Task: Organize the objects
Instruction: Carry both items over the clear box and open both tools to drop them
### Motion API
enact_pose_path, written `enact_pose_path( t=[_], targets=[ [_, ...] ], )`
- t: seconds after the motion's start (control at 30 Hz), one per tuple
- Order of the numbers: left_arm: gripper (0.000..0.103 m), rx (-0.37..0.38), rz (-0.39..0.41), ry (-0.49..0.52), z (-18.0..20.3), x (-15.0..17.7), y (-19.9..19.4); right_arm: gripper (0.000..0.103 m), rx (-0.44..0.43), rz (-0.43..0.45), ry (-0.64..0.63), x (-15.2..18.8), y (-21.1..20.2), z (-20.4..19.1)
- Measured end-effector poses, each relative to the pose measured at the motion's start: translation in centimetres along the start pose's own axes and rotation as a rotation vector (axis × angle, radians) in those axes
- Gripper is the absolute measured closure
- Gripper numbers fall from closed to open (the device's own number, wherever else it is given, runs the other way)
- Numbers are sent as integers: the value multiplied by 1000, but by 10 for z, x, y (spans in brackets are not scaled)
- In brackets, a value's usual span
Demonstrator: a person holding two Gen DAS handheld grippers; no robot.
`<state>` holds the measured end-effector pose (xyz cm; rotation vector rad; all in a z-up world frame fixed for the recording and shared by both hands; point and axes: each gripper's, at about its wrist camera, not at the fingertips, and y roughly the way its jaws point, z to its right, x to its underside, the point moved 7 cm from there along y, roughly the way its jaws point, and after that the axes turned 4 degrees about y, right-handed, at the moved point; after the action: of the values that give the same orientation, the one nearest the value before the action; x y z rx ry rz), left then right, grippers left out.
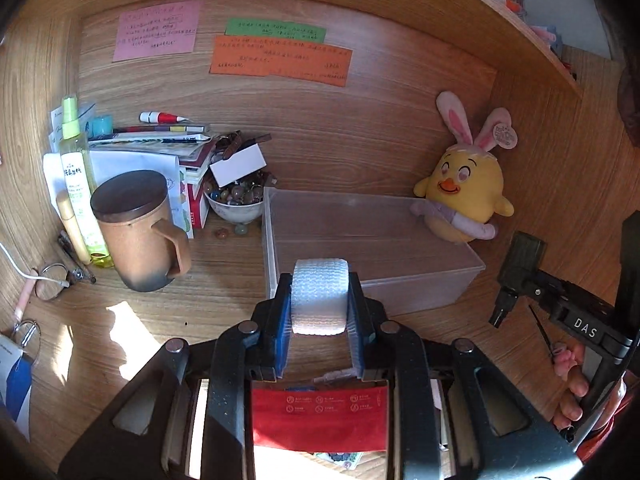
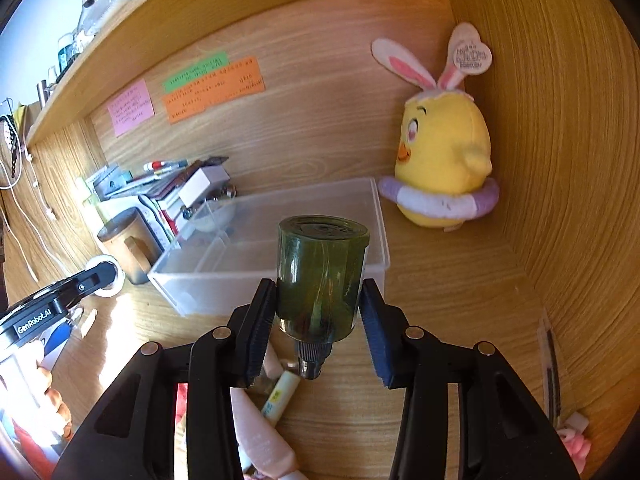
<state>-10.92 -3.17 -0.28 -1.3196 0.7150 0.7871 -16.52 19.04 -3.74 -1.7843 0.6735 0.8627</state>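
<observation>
My left gripper (image 1: 320, 300) is shut on a white roll of gauze tape (image 1: 319, 296) and holds it just in front of the near wall of a clear plastic bin (image 1: 420, 284). My right gripper (image 2: 318, 316) is shut on a dark green glass bottle (image 2: 322, 276), bottom forward and cap toward me, above the desk in front of the bin (image 2: 280, 248). The right gripper with the bottle (image 1: 520, 256) also shows at the right in the left wrist view. The left gripper (image 2: 96, 280) shows at the left in the right wrist view.
A yellow chick plush (image 1: 464, 188) stands right of the bin against the wall. A brown lidded mug (image 1: 140, 232), a spray bottle (image 1: 80, 184), stacked books (image 1: 160, 144) and a bowl of beads (image 1: 236, 200) stand left. Pink tubes (image 2: 260, 432) lie under my right gripper.
</observation>
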Motion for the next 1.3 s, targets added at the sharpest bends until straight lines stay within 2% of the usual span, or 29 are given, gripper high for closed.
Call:
enact_pose_path(
  t=[0.27, 0.53, 0.7, 0.87, 1.3],
  targets=[
    [79, 2, -3, 17, 5, -24, 18, 64, 1, 58, -37, -37, 7, -6],
    [79, -8, -55, 26, 5, -39, 51, 64, 58, 74, -99, -67, 33, -7],
    [79, 3, -120, 23, 6, -38, 79, 64, 90, 26, -142, -68, 60, -5],
    [79, -25, -167, 46, 7, -34, 99, 64, 103, -45, -161, -57, 86, 1],
    [79, -80, -269, 103, 9, -19, 139, 64, 70, -184, -223, -29, 126, -4]
  ],
)
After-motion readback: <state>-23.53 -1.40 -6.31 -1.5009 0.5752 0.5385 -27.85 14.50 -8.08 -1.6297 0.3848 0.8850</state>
